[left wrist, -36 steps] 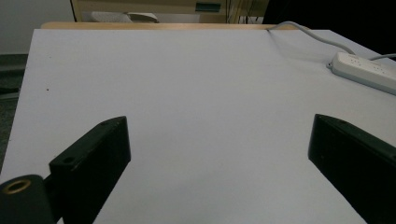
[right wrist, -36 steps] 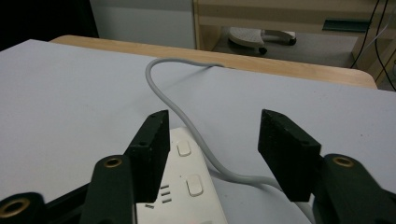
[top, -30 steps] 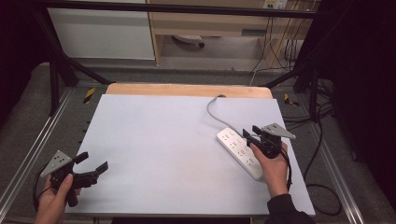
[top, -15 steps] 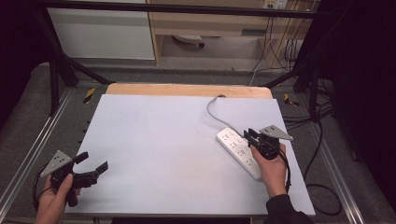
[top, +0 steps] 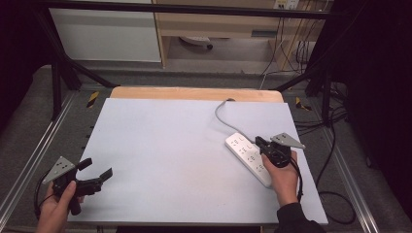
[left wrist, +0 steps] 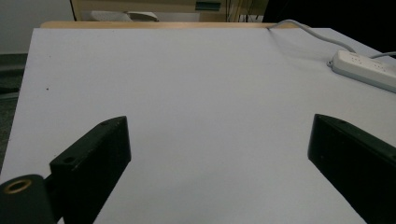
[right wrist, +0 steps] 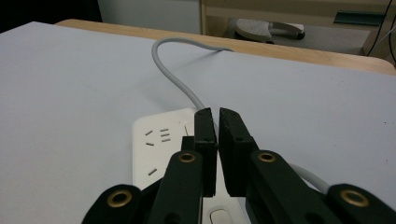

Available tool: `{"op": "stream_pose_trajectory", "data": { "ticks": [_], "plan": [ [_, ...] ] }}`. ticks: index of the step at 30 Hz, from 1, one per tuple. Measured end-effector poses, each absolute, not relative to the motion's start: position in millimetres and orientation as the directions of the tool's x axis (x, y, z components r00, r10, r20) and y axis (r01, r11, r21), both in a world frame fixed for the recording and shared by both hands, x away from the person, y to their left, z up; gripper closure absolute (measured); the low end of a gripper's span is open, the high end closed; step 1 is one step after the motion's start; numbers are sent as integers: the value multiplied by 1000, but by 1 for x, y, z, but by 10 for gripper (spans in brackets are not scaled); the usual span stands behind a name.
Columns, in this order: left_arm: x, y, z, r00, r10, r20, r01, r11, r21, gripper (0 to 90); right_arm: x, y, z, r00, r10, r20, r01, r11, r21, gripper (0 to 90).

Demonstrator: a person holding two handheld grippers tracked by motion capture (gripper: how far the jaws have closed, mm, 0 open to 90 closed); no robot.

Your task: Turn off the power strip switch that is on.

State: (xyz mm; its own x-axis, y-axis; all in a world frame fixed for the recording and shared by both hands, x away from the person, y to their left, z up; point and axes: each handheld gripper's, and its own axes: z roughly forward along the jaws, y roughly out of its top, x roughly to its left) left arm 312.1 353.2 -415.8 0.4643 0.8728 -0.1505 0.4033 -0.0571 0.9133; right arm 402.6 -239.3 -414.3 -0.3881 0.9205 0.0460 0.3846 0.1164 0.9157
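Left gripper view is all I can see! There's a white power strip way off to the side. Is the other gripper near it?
Observer: Yes. The right gripper is right over the power strip, about halfway along it, in the high view.
Operator: Is it open like mine?
Observer: No. In the right gripper view its jaws are nearly together, with just a thin gap and nothing in it.
Operator: What's underneath it?
Observer: A button on the strip, just below the jaws. The sockets are a bit further ahead.
Operator: Where does the cord go?
Observer: The grey cord curves to the table's far edge and drops over it.
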Motion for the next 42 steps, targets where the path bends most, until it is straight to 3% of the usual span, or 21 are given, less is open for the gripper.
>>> {"op": "stream_pose_trajectory", "data": {
  "ticks": [42],
  "plan": [
    [311,354,-415,466,872,-147,399,-59,915,62,397,-246,-434,-347,935,73,534,132,835,900]
  ]
}}
